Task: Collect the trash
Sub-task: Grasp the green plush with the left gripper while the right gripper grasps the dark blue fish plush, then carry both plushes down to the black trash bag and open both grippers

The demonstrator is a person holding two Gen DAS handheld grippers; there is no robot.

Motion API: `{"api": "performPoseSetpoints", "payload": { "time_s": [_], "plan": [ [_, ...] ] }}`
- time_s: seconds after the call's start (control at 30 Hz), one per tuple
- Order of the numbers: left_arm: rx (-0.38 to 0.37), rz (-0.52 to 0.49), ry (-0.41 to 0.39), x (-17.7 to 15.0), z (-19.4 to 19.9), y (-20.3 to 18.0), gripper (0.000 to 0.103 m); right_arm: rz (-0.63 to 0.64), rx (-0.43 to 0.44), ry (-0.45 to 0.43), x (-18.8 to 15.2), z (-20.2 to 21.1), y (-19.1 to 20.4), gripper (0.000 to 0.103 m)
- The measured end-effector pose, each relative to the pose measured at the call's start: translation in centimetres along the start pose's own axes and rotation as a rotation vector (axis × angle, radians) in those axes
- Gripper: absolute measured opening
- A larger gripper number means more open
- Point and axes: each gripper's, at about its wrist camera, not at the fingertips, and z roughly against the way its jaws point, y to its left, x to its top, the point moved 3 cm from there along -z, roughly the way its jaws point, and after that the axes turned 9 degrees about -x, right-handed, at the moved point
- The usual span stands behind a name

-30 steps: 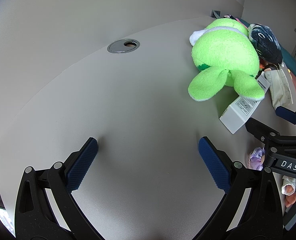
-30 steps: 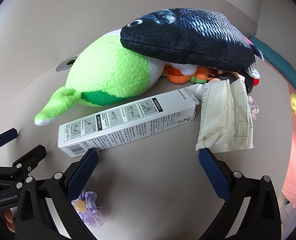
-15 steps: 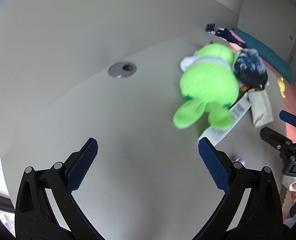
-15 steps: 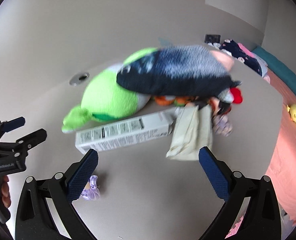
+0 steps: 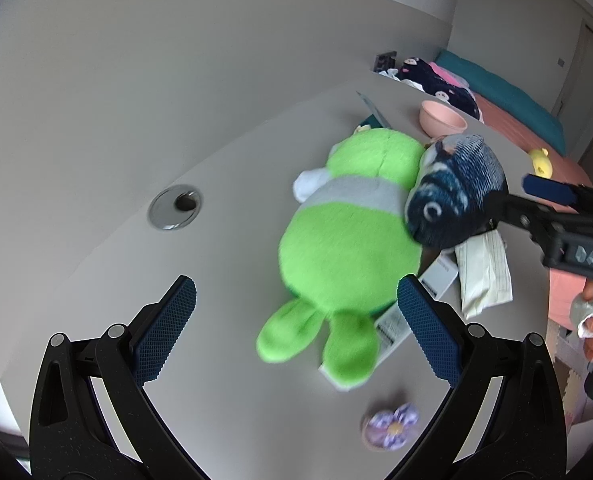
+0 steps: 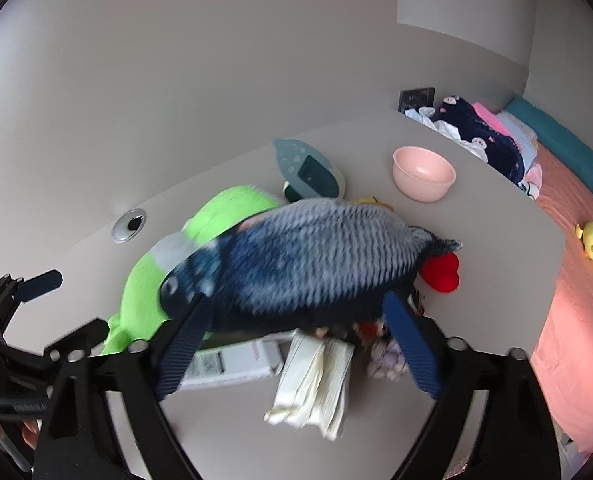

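Note:
A white printed carton [image 6: 232, 360] and a crumpled cream paper packet [image 6: 316, 384] lie on the grey desk [image 6: 476, 240], partly under a green plush [image 5: 348, 248] and a dark blue fish plush [image 6: 296, 264]. My right gripper [image 6: 296, 344] hovers above them with its jaws closing; the packet and carton show between the fingers, but the pads touch nothing. My left gripper [image 5: 296, 332] stands open over the desk in front of the green plush's feet, holding nothing. The carton [image 5: 392, 328] pokes out beside those feet. A purple flower trinket [image 5: 392, 426] lies near the front.
A pink bowl [image 6: 423, 179], a teal gadget [image 6: 308, 168] and a red heart [image 6: 442, 274] sit behind the plushes. A metal cable grommet [image 5: 175, 208] is set in the desk at left. Clothes [image 6: 480, 136] and a pink bed [image 6: 576, 320] lie at right.
Both grippers have risen and pulled back, so more of the desk and room shows. The right gripper's fingers now stand closer together. The objects on the desk have not moved.

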Motion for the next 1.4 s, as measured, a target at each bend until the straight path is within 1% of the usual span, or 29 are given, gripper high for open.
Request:
{"api": "performPoseSetpoints", "payload": {
  "time_s": [0.07,0.17,0.23,0.27,0.3,0.33,0.37,0.4,0.43,0.53,0.6,0.67,0.7,0.73,0.77,0.8,0.83,0.87,0.93,1.0,1.07,1.13,1.2,1.3,1.4],
  "plan": [
    [-0.010,-0.005,0.008,0.8,-1.0,-0.6,0.097,-0.002,0.001,0.023,0.8,-1.0,-0.4,0.074],
    [-0.019,-0.004,0.017,1.7,-2.4,-1.2,0.097,-0.005,0.016,0.071,1.2,-2.6,-0.8,0.073],
    [-0.017,-0.015,0.023,2.1,-3.1,-1.7,0.097,0.001,0.022,0.095,1.1,-3.5,-0.9,0.063],
    [-0.016,-0.023,0.023,2.3,-3.3,-1.9,0.097,0.010,0.027,0.104,1.0,-3.7,-0.8,0.047],
    [-0.014,-0.031,0.025,2.5,-3.8,-2.2,0.097,0.013,0.034,0.114,0.9,-3.9,-0.7,0.030],
    [-0.015,-0.033,0.027,2.6,-3.9,-2.3,0.097,0.010,0.034,0.115,0.9,-3.9,-0.7,0.024],
    [-0.015,-0.034,0.030,2.8,-4.1,-2.5,0.097,0.011,0.028,0.105,1.0,-3.8,-0.8,0.014],
    [-0.014,-0.033,0.032,2.9,-4.3,-2.6,0.097,0.015,0.022,0.087,1.1,-3.5,-0.8,0.010],
    [-0.015,-0.027,0.035,3.1,-4.6,-2.7,0.097,0.022,0.013,0.050,1.4,-2.8,-1.0,0.008],
    [-0.024,-0.002,0.046,3.6,-5.4,-2.7,0.097,0.022,-0.013,-0.018,2.1,-1.2,-1.7,0.006],
    [-0.028,0.003,0.048,3.9,-6.0,-2.7,0.097,0.015,-0.010,-0.038,2.6,-0.5,-2.3,0.005],
    [-0.004,0.006,0.056,3.9,-6.9,-2.8,0.097,0.006,-0.007,-0.063,3.0,0.5,-2.9,0.005],
    [0.010,0.003,0.054,3.9,-7.0,-2.8,0.095,0.005,-0.006,-0.078,3.3,1.0,-3.1,0.005],
    [0.021,-0.006,0.048,3.8,-7.3,-2.9,0.081,0.006,-0.010,-0.088,3.5,1.3,-3.3,0.005],
    [0.023,-0.003,0.045,3.7,-7.4,-2.9,0.062,0.004,-0.014,-0.100,3.6,1.7,-3.5,0.005],
    [0.037,0.009,0.036,3.6,-7.4,-2.8,0.060,0.001,-0.014,-0.109,3.8,2.1,-3.8,0.005],
    [0.050,0.013,0.016,3.6,-7.2,-2.8,0.051,-0.007,-0.015,-0.117,3.9,2.5,-4.1,0.005],
    [0.063,0.007,0.006,3.5,-7.1,-2.8,0.046,-0.012,-0.015,-0.122,4.0,2.8,-4.4,0.005],
    [0.087,0.005,-0.009,3.4,-6.8,-2.9,0.042,-0.022,-0.021,-0.134,4.1,3.6,-4.9,0.005],
    [0.086,0.007,-0.022,3.5,-6.0,-2.9,0.040,-0.030,-0.024,-0.143,4.1,4.2,-5.6,0.005],
    [0.079,0.007,-0.053,3.8,-4.4,-3.1,0.040,-0.045,-0.027,-0.155,4.1,5.1,-6.4,0.005],
    [0.087,-0.009,-0.099,4.4,-2.3,-3.6,0.040,-0.064,-0.028,-0.167,4.1,6.0,-7.4,0.005],
    [0.089,-0.023,-0.125,4.6,-0.3,-4.1,0.040,-0.082,-0.032,-0.175,4.1,6.9,-8.5,0.005],
    [0.073,-0.043,-0.163,5.5,2.7,-5.8,0.040,-0.100,-0.037,-0.195,3.6,8.4,-10.2,0.005],
    [0.049,-0.067,-0.184,5.7,4.2,-8.0,0.040,-0.134,-0.045,-0.207,2.7,9.9,-12.6,0.005]
  ]
}}
